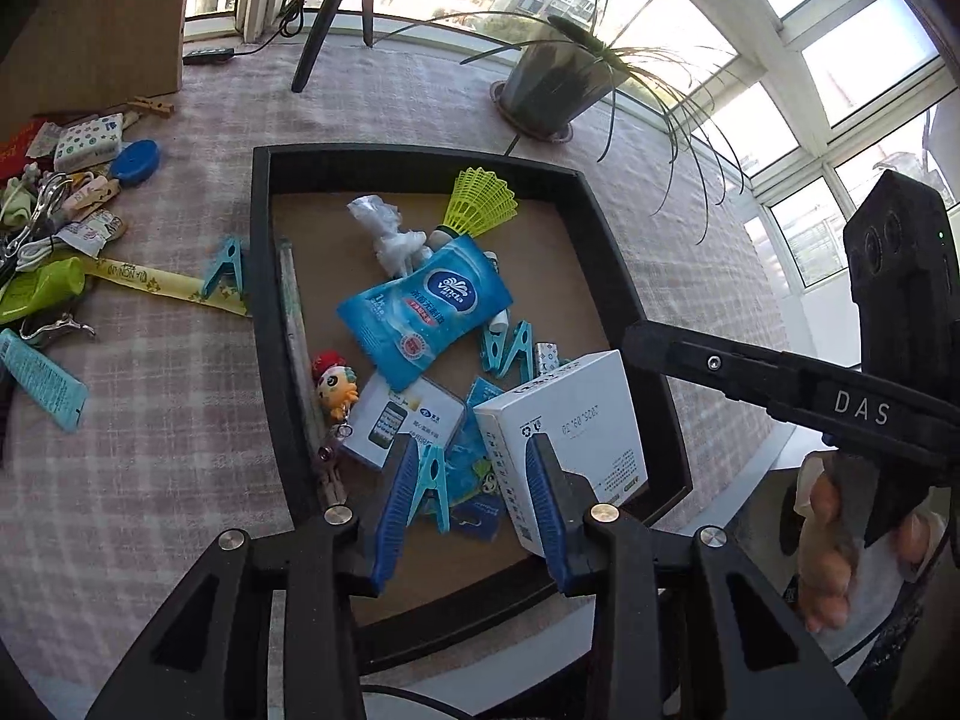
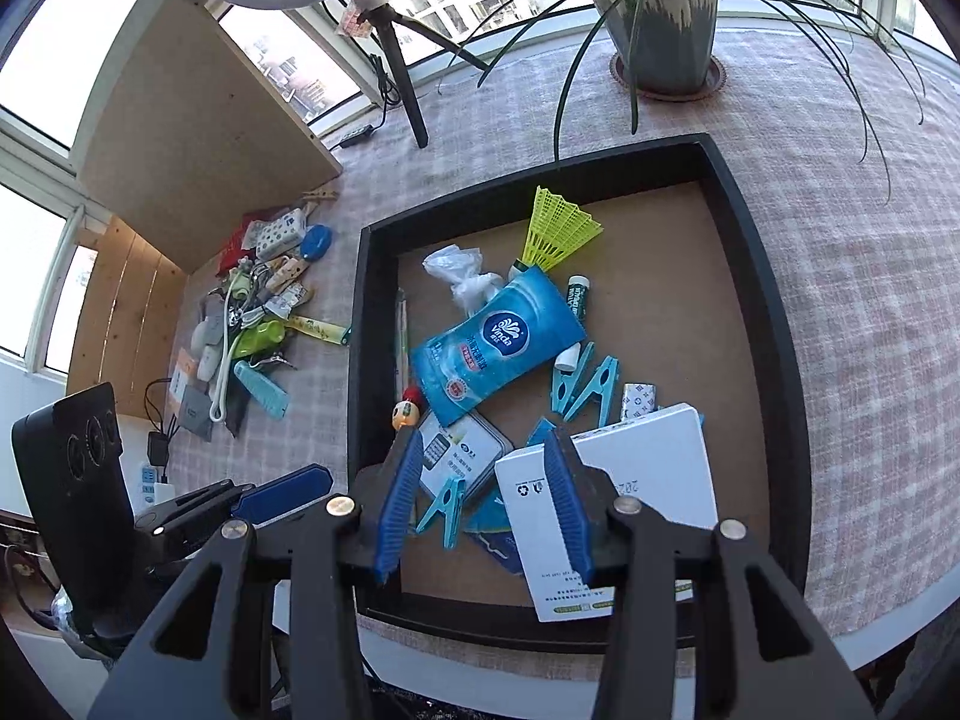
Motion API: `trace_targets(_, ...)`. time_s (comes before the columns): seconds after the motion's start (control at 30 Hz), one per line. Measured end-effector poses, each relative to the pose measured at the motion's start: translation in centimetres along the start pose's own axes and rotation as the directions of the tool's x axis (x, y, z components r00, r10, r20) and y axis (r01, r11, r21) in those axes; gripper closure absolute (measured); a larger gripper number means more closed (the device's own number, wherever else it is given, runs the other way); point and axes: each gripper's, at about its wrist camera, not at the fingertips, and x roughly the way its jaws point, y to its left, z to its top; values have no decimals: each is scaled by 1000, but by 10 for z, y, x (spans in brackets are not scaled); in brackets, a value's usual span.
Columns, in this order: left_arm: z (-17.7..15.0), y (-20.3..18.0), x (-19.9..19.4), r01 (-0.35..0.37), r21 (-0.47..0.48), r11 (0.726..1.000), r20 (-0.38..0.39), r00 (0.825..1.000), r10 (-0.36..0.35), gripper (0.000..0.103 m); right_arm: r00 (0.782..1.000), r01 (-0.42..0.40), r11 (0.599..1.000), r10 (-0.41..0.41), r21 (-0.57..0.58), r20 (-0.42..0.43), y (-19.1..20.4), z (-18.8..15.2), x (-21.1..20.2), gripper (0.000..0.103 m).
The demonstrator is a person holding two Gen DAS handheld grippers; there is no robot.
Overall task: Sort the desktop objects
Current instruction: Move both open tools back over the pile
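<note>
A black tray (image 1: 261, 300) holds a blue tissue pack (image 1: 426, 306), a yellow-green shuttlecock (image 1: 480, 204), a white box (image 1: 576, 414), a toy figure (image 1: 336, 387) and teal clothespins (image 1: 507, 351). My left gripper (image 1: 474, 443) hangs open over the tray's near part, with nothing between its fingers; a teal clip (image 1: 432, 483) lies in the tray below it. My right gripper (image 2: 485, 438) is open too, empty, above the same clip (image 2: 447, 507) and the white box (image 2: 648, 480). The tissue pack (image 2: 498, 342) lies mid-tray (image 2: 360, 348).
A pile of small items (image 1: 60, 198) and a teal clip (image 1: 225, 267) lie on the checked cloth left of the tray. A potted plant (image 2: 660, 30) and a tripod (image 1: 336, 18) stand behind it. A hand (image 1: 828, 540) holds the right tool.
</note>
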Motion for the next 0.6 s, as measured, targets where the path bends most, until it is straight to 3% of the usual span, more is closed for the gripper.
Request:
trace_targets(0.33,-6,110,-39,-78,-138,987,27,996,82,69,997,-55,997,52,-53,-60,75,10,51,61)
trace_targets(0.6,-5,213,-84,-118,-314,942,74,986,148,69,992,-85,989,73,-121,-100,136,35,91,61)
